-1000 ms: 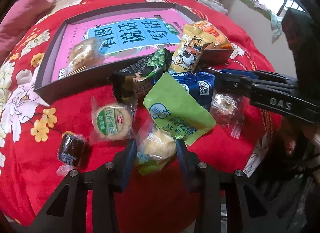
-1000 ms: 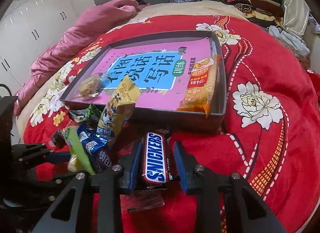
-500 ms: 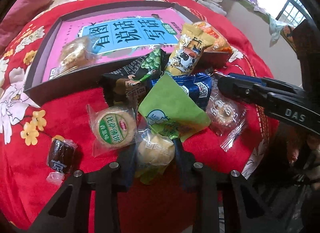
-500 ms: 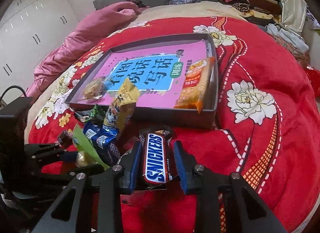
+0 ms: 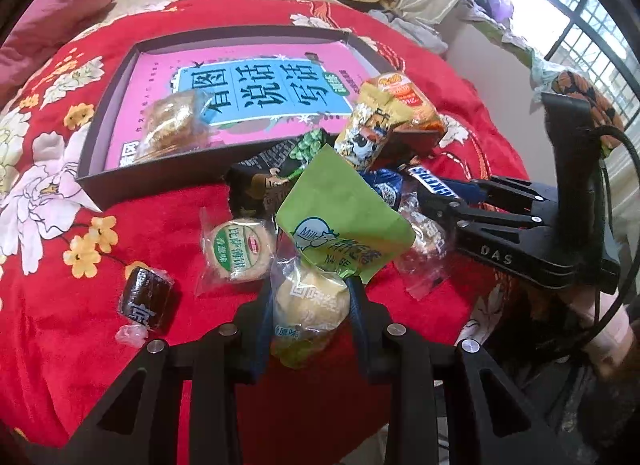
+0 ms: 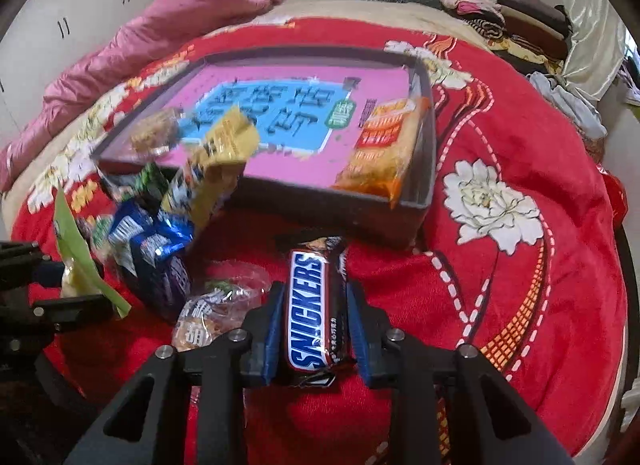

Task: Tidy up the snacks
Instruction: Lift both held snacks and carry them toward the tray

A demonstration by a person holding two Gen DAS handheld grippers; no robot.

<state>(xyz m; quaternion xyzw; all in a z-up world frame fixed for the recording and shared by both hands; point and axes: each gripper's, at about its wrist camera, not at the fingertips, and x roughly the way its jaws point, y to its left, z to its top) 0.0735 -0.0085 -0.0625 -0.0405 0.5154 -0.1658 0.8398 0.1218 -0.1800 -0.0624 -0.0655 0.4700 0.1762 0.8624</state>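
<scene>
A dark tray (image 5: 160, 179) with a pink and blue book inside lies on the red floral blanket; it also shows in the right wrist view (image 6: 424, 153). It holds a wrapped pastry (image 5: 172, 123) and an orange cracker pack (image 6: 384, 145). My left gripper (image 5: 308, 305) is shut on a clear-wrapped yellow cake (image 5: 308, 305) in front of the snack pile. My right gripper (image 6: 314, 305) is shut on a Snickers bar (image 6: 312, 305) and holds it just above the blanket. The right gripper also shows in the left wrist view (image 5: 452, 195).
A snack pile lies before the tray: a green milk packet (image 5: 340, 217), a round biscuit (image 5: 240, 251), a dark wrapped sweet (image 5: 146, 301), a yellow cow packet (image 5: 368, 133), blue packets (image 6: 152, 253) and a clear-wrapped cookie (image 6: 208, 317). Folded clothes (image 6: 500, 9) are stacked behind.
My right gripper has lifted the Snickers bar and moved it toward the tray. My left gripper has closed on the yellow cake and raised it slightly.
</scene>
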